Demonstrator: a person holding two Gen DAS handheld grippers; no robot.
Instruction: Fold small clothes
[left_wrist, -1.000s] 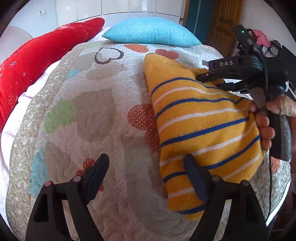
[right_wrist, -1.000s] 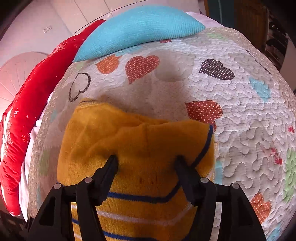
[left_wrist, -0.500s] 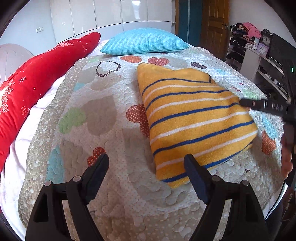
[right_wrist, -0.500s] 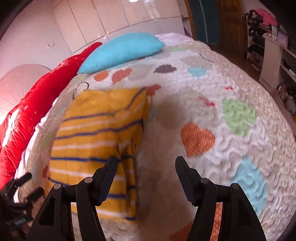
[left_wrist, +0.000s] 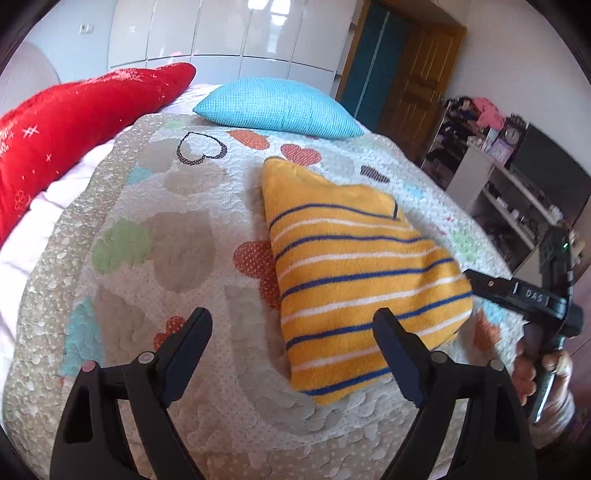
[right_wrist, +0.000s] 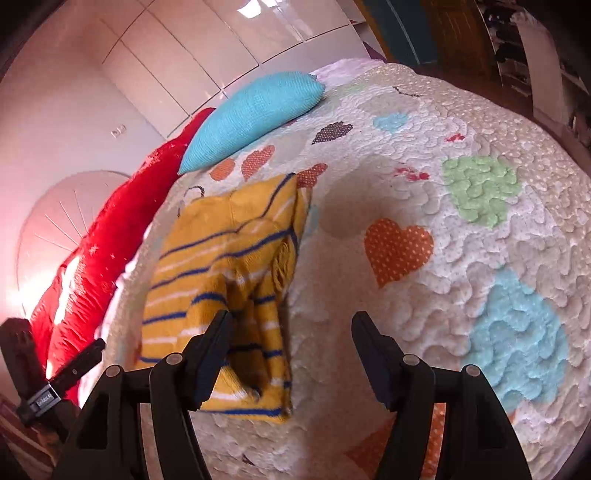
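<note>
One small garment, yellow-orange fleece with thin navy and white horizontal stripes. Condition: folded into a compact, roughly rectangular bundle, plain yellow portion at the far end. It lies flat on the bed's heart-patterned quilt. The right wrist view shows the same garment with stacked layers visible along its near and right edges.
</note>
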